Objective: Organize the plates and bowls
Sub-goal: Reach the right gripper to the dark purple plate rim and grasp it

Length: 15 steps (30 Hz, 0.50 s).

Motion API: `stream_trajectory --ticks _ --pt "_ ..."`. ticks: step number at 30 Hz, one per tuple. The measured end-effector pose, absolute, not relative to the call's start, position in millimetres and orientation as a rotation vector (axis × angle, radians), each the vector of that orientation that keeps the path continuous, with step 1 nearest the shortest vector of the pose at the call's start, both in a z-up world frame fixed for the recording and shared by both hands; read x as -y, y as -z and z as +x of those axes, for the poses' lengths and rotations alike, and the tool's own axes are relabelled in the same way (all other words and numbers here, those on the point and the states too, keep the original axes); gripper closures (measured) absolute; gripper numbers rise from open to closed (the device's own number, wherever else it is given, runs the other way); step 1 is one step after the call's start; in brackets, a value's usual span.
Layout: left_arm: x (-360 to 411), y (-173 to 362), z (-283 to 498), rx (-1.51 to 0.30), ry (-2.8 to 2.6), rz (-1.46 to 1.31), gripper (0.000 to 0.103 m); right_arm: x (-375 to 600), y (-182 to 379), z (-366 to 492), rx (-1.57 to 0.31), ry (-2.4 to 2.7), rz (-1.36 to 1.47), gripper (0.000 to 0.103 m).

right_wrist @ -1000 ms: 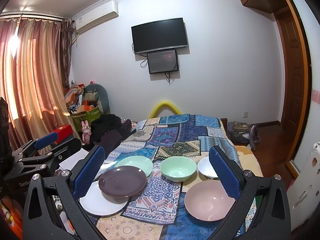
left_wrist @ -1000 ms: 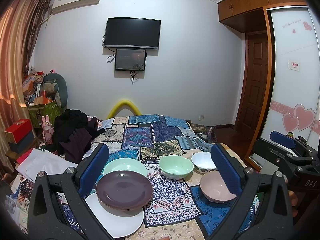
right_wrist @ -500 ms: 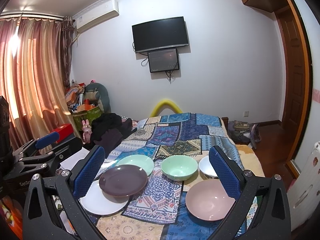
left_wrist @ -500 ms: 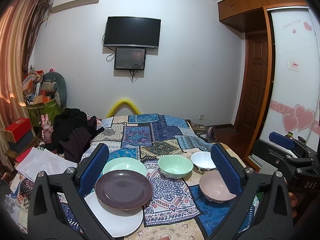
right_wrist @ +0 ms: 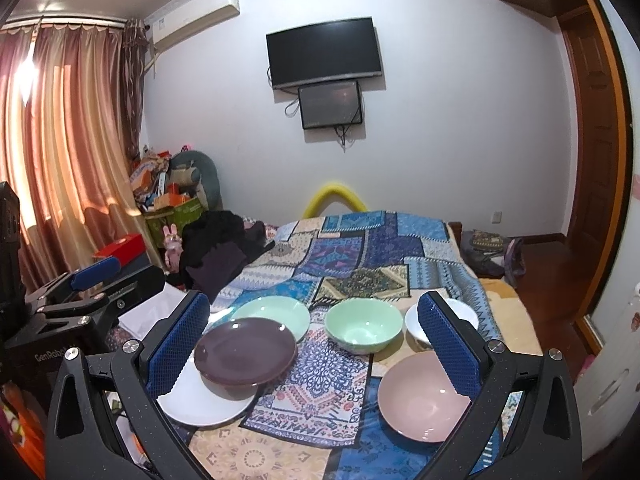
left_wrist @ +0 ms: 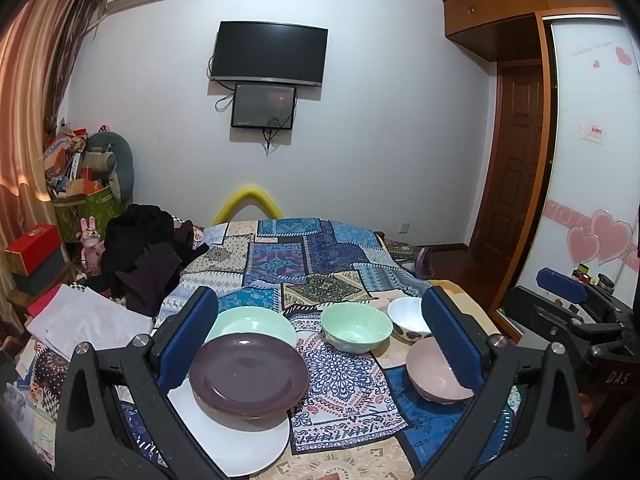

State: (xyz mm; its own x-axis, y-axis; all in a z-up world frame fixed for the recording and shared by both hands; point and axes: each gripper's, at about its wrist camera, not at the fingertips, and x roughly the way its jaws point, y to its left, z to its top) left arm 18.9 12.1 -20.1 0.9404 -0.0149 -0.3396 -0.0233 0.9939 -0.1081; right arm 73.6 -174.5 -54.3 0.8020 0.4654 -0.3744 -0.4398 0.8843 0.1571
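Note:
On the patchwork bedspread [left_wrist: 304,256] [right_wrist: 360,256] lie a purple plate [left_wrist: 248,376] [right_wrist: 246,350] resting on a white plate [left_wrist: 240,448] [right_wrist: 200,404], with a green plate [left_wrist: 256,322] [right_wrist: 276,312] behind them. A green bowl [left_wrist: 356,326] [right_wrist: 362,324], a white bowl [left_wrist: 406,316] [right_wrist: 464,310] and a pink bowl [left_wrist: 432,372] [right_wrist: 422,394] sit to the right. My left gripper [left_wrist: 318,340] and right gripper [right_wrist: 312,340] hover above the near edge, both open and empty. Each gripper shows at the other view's side edge.
A heap of dark clothes [left_wrist: 148,256] [right_wrist: 220,248] lies on the bed's left side. White paper [left_wrist: 84,320], boxes and a cluttered green bin [right_wrist: 176,212] stand at the left by the curtain. A wardrobe [left_wrist: 592,200] and door flank the right.
Both views have drifted slightly; the dishes sit a little nearer and lower in frame. No dish has moved and both grippers stay open.

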Motion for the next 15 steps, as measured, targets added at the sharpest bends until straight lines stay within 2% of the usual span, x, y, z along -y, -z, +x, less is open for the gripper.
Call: stream_trajectory --ticks 8,15 --pt "-44 41 44 -0.422 0.002 -0.150 0.000 153 88 103 -0.534 -0.527 0.065 0.000" --pt "-87 81 75 -0.528 -0.039 -0.173 0.000 130 123 131 -0.645 -0.533 0.025 0.000"
